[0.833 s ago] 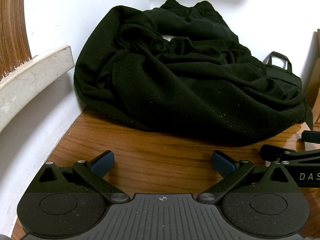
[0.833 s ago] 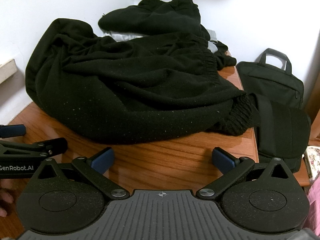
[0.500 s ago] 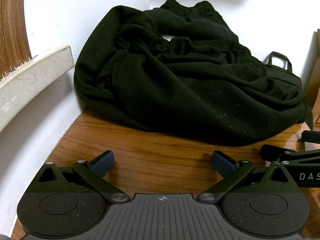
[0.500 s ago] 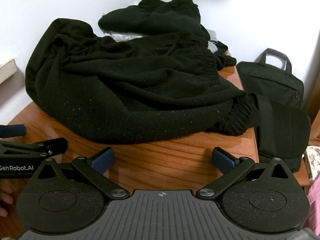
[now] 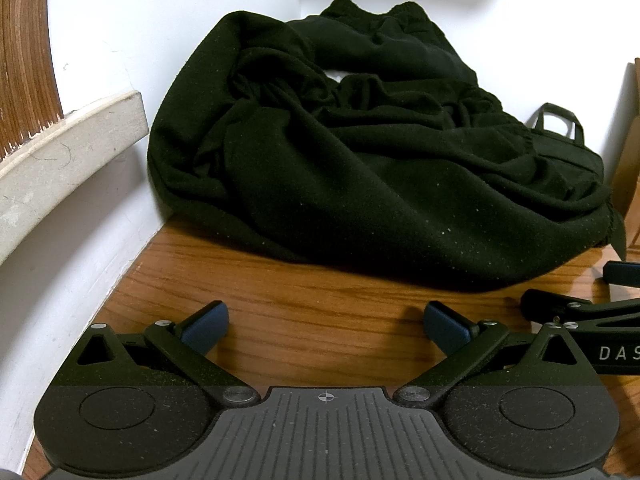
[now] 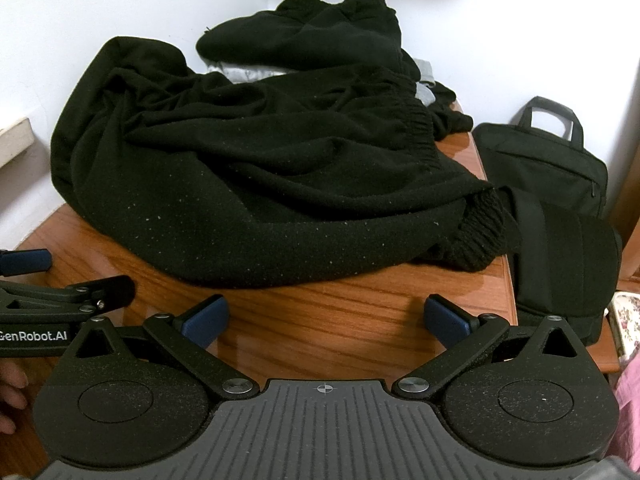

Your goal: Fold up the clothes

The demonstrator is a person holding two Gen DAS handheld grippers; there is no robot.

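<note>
Black clothes are lying heaped on the wooden surface against the wall; you are holding the left gripper and right gripper spread wide, empty, just short. Soft, limp fleece: the ribbed cuff is probably offering the clearest hold

Both wrist views are evenly and brightly lit from above, with white walls close to overexposed and a soft grey shadow band under the top edge. The pictures are sharp throughout, with no motion blur. Fisheye distortion bends straight lines near the borders, so the pale ledge curves and the corners darken. The black clothes swallow light, showing only faint folds and pale lint specks. The wooden table carries a mild glossy sheen and short, soft shadows beneath the heap and the blue finger pads.
</note>
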